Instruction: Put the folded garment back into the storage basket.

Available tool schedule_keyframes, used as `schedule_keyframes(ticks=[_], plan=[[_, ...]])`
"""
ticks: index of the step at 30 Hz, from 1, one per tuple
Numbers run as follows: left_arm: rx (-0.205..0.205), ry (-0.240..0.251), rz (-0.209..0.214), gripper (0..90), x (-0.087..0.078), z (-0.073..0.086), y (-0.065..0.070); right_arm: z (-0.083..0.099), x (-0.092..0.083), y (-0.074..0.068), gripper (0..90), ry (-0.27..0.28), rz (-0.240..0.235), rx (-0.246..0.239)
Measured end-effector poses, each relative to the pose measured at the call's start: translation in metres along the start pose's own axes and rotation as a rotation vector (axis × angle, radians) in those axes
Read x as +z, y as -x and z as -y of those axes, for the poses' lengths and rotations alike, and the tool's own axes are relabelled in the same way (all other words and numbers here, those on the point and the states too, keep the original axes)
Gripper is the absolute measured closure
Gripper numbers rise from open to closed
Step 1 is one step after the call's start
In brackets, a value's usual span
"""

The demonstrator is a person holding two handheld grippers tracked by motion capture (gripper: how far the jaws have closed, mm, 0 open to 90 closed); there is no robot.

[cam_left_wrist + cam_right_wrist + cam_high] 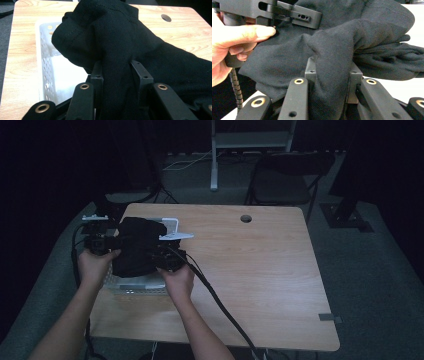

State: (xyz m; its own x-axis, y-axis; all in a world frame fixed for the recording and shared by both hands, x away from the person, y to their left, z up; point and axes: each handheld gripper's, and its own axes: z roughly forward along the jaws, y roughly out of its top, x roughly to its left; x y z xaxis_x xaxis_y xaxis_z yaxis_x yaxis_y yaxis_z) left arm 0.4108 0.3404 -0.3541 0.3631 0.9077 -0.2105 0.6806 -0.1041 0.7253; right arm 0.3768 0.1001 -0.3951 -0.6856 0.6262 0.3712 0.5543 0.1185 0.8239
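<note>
Both grippers are clamped on one black garment (136, 246), which hangs bunched between them at about nine o'clock on the wooden table (260, 270), directly above a white perforated basket (131, 287) at the table's near-left part. The left gripper (116, 72) has its jaws closed tight on a thick fold of the cloth, and the right gripper (333, 72) pinches another fold just as firmly; in the right gripper view the left hand (234, 42) is close, at ten o'clock, so the two holds sit near each other. The step in hand looks like lowering the garment into the basket, or lifting it clear of it; which, I cannot tell. To do it well, keep both grips shut and move the hands together so the cloth neither stretches nor slips from one pinch. If it is going in, bring the bundle down over the basket's middle, since loose cloth trails toward three o'clock and could drape over the rim. Tuck that trailing part inward before letting go, and release one side at a time, low, so nothing spills onto the table.
</note>
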Motion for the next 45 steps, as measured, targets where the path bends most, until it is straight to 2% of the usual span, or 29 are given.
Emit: schedule_keyframes(ticks=[12,20,23,29,33,39,45], plan=[[0.002,-0.017,-0.019,68.1,0.006,0.005,-0.003,0.003,0.007,0.001,70.8,-0.027,0.011,-0.010],[-0.005,-0.037,-0.029,68.1,0.014,0.010,-0.006,0.006,0.012,0.003,70.8,-0.052,0.020,0.007],[0.015,-0.052,-0.044,68.1,0.017,0.010,-0.004,0.007,0.014,0.004,70.8,-0.065,0.028,0.013],[0.020,-0.065,-0.050,68.1,0.023,0.010,-0.003,0.008,0.016,0.005,70.8,-0.075,0.047,0.003],[0.031,-0.086,-0.069,68.0,0.027,0.012,-0.002,0.009,0.018,0.008,70.7,-0.097,0.048,0.003],[-0.011,-0.095,-0.050,68.0,0.035,0.019,-0.008,0.012,0.023,0.010,70.7,-0.121,0.061,-0.004],[-0.012,-0.103,-0.049,67.9,0.038,0.020,-0.010,0.013,0.026,0.012,70.6,-0.127,0.062,-0.001]])
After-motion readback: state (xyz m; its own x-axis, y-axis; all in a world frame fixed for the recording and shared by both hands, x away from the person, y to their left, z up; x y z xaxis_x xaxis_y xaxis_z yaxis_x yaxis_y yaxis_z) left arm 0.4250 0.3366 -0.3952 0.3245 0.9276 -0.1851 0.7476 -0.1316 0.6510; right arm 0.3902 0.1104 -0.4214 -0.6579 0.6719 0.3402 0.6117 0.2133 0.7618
